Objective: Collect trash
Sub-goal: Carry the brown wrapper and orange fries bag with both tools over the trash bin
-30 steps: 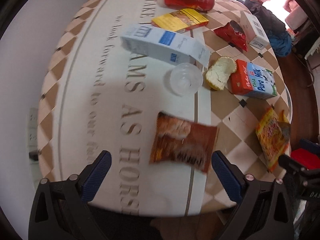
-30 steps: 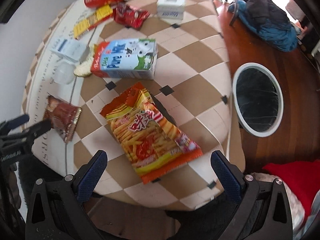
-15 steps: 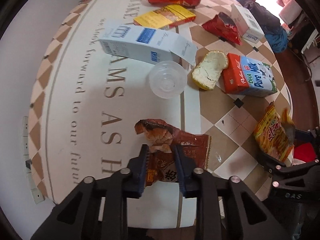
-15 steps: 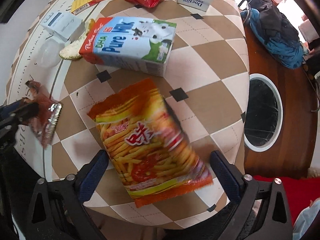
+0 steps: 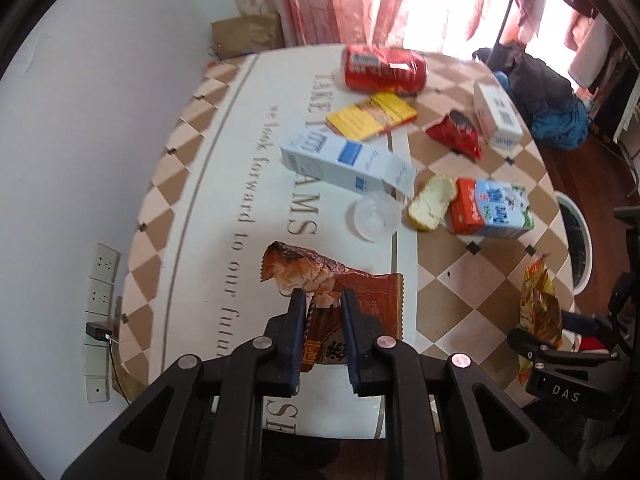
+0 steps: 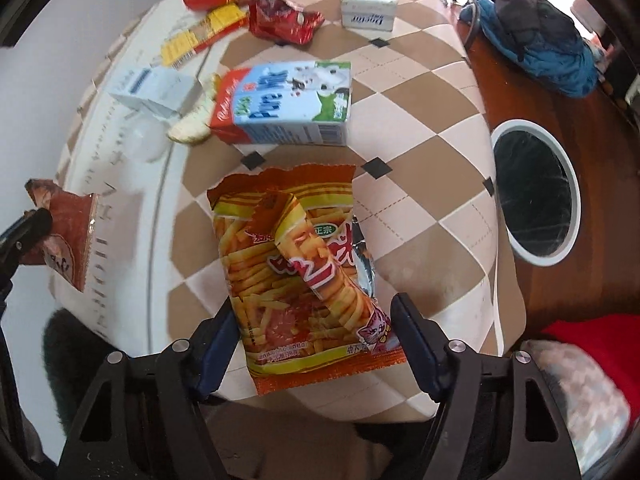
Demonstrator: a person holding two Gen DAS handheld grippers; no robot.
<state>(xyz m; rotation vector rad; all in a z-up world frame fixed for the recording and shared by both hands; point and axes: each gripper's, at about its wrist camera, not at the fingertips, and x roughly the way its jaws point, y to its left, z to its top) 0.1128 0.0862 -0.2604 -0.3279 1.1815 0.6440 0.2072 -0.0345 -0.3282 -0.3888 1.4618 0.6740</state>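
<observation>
Left gripper [image 5: 320, 312]: jaws narrowed onto the brown snack wrapper [image 5: 344, 300]; the wrapper is crumpled between the pads and held above the near edge of the surface [image 5: 248, 152].
Brown snack wrapper, axis: the long axis runs away from the gripper, with the torn, silvery end pointing to the far left.
Right gripper [image 6: 316, 344]: jaws spread to the width of the orange chip bag [image 6: 296, 280], one pad at each lower side; whether the pads press the bag cannot be told.
Orange chip bag, axis: the long axis is in line with the gripper, the serrated top edge pointing away toward the milk carton [image 6: 284, 104]; the bag is seen at the near edge of the surface.
Bin [image 6: 536, 192]: a white-rimmed round bin stands on the floor to the right of the surface; a dark liner is seen inside, and no contents can be made out.
Milk carton: lying on its side, beside a piece of bread [image 5: 432, 208].
Clear cup [image 5: 376, 216]: standing just beside the white-and-blue carton [image 5: 344, 160], which lies on its side; contents cannot be told.
Red can [image 5: 384, 68]: lying on its side at the far end.
</observation>
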